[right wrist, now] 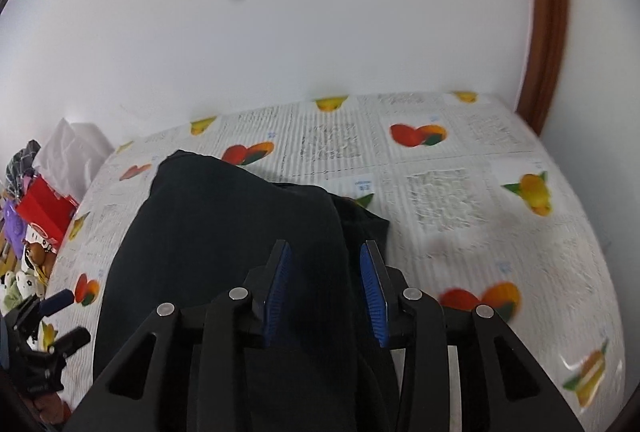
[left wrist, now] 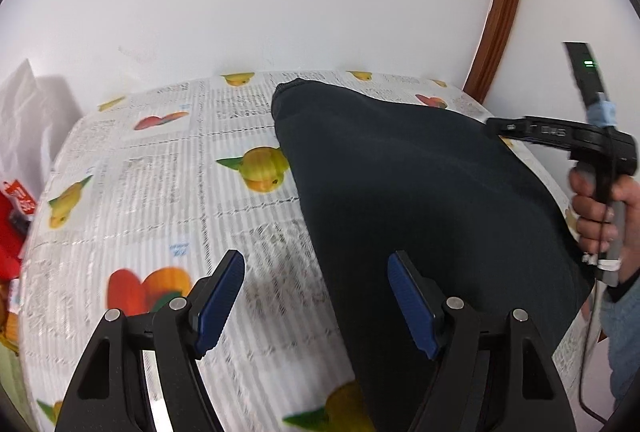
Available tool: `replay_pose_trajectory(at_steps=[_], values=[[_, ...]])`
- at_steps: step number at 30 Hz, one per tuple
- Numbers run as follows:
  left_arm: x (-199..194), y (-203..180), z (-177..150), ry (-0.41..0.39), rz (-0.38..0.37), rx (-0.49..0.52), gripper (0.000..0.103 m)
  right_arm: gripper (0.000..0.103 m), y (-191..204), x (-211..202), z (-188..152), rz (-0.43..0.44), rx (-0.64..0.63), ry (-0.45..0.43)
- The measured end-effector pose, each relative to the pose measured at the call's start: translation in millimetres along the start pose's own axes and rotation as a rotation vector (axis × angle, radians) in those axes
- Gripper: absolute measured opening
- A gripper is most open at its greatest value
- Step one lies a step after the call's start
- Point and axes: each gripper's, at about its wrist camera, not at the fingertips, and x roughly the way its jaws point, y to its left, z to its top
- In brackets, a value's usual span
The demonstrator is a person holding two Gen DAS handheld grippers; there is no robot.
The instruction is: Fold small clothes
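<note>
Flat on the fruit-print tablecloth (left wrist: 160, 192), toward the wall side: the dark garment (left wrist: 420, 192), apparently doubled over already, with an under-layer poking out past the top layer's right edge in the right wrist view. Above its near left edge, the left gripper (left wrist: 316, 296), jaws spread wide, one pad over cloth and the other over fabric, pinching nothing. Over the garment's right part, the right gripper (right wrist: 326, 292), jaws partly spread, a ridge of dark fabric showing between the pads but, by the look of it, not squeezed. Main risk, judged from here: dragging that ridge along on the way out, through a ribbed pad brushing the knit, and so pulling the top layer askew or flipping the fold back open. Second risk: leaving the uneven right edge as is, and so carrying the offset into every later fold. Third: closing the left jaws too low at the garment's border and catching tablecloth together with fabric, which shifts the whole pile on lifting. Also worth minding: soft thick fabric, likely to spring up once let go unless smoothed down.
</note>
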Motion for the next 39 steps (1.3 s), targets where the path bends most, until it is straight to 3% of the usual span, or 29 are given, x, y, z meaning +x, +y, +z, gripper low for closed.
replay_pose_trajectory(at_steps=[4,5,6,7,9,10,16,24,30,32,33,34,37,39], values=[[18,4,9,0.035,-0.041,0.000,0.073,0.035,-4,38,15,-0.016,0.067,0.060],[20,4,9,0.040,-0.041,0.003,0.076,0.028,-5,41,17,0.001,0.076,0.058],[22,5,9,0.044,-0.045,0.007,0.076,0.004,-6,42,19,0.049,0.074,0.043],[23,6,9,0.045,-0.050,0.010,0.076,0.003,-5,35,21,0.080,0.045,-0.006],[23,8,8,0.048,-0.055,0.013,0.076,0.003,-4,14,20,0.057,-0.021,-0.156],[22,9,8,0.048,-0.057,0.015,0.076,0.003,-4,13,19,0.044,-0.034,-0.170],[20,8,8,0.051,-0.057,0.010,0.076,0.005,-3,39,22,-0.032,-0.025,-0.055],[1,6,-9,0.035,-0.064,-0.005,0.074,0.034,-23,-23,-5,0.004,-0.007,-0.081],[-6,3,-22,0.036,-0.084,-0.049,0.074,0.034,-28,-42,-50,0.112,-0.005,-0.021],[-5,3,-23,0.036,-0.081,-0.060,0.074,0.033,-27,-33,-61,0.148,0.012,-0.006],[-4,3,-23,0.037,-0.079,-0.063,0.074,0.010,-26,-29,-64,0.160,0.009,-0.005],[-5,3,-24,0.041,-0.075,-0.068,0.074,0.002,-24,-26,-66,0.166,-0.018,-0.013],[-6,3,-24,0.050,-0.062,-0.068,0.074,0.002,-34,-44,-66,0.173,-0.011,-0.142],[-6,2,-26,0.057,-0.053,-0.058,0.074,0.002,-38,-43,-66,0.162,0.012,-0.135]])
